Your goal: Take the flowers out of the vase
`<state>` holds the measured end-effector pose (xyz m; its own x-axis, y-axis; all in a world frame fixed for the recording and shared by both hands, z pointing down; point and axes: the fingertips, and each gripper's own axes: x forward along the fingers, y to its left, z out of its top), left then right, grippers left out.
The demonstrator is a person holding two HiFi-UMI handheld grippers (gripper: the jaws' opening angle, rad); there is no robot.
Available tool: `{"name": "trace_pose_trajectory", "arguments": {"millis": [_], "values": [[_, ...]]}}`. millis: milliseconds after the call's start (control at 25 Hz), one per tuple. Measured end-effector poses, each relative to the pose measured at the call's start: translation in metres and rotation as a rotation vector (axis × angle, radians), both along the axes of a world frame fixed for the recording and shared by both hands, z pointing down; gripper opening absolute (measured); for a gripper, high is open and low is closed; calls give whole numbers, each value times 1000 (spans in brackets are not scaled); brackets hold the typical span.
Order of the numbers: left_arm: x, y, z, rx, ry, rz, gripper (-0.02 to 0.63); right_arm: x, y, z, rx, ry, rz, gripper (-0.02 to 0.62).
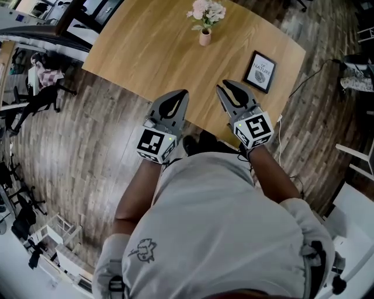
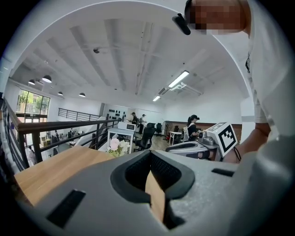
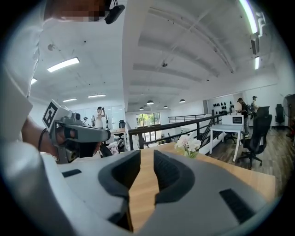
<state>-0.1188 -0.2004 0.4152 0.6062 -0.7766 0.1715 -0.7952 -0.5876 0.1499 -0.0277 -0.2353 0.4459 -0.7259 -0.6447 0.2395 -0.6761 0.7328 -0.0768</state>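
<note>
Flowers [image 1: 206,11]: pale pink and white blooms, upright in a small pink vase [image 1: 204,38] near the far edge of the tabletop [image 1: 146,52], untouched and well apart from both claws. Nearest the camera: grey shirt [image 1: 222,222] and two bare forearms [image 1: 137,198], each leading to a marker cube [image 1: 155,144]. Left claw [image 1: 186,92]: tips over the near edge of the tabletop, pointing toward the vase, jaws together at the tips, nothing gripped; only a thin sliver of wood visible through the hollow behind the tips in the left gripper view. Right claw [image 1: 227,84]: just beside the left one, also over the near edge, jaws narrowly apart, empty; strip of bare tabletop visible along the full length of the gap in the right gripper view. Beyond the right claw: black-framed picture [image 1: 260,71] lying flat near the right edge of the tabletop, off to the right of the line toward the vase. Farther on: vase and flowers, left of the jaw line in the left gripper view and right of it in the right gripper view, so roughly ahead of the space between the two claws. Beyond the tabletop: dark railing [image 3: 184,123], white desk [image 3: 230,129] with office chair [image 3: 258,131], distant people [image 3: 100,115] standing.
</note>
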Motion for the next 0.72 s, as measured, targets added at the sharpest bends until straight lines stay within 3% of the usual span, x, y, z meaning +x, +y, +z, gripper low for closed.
{"name": "trace_pose_trajectory", "arguments": {"millis": [440,720], "values": [[17,-80,30,-47,-21,-2,5,6,-104,45,-65,37,27,160],[18,-113,56,-74,-38,-3,5,5,-170,90,-186,15,65,205]]}}
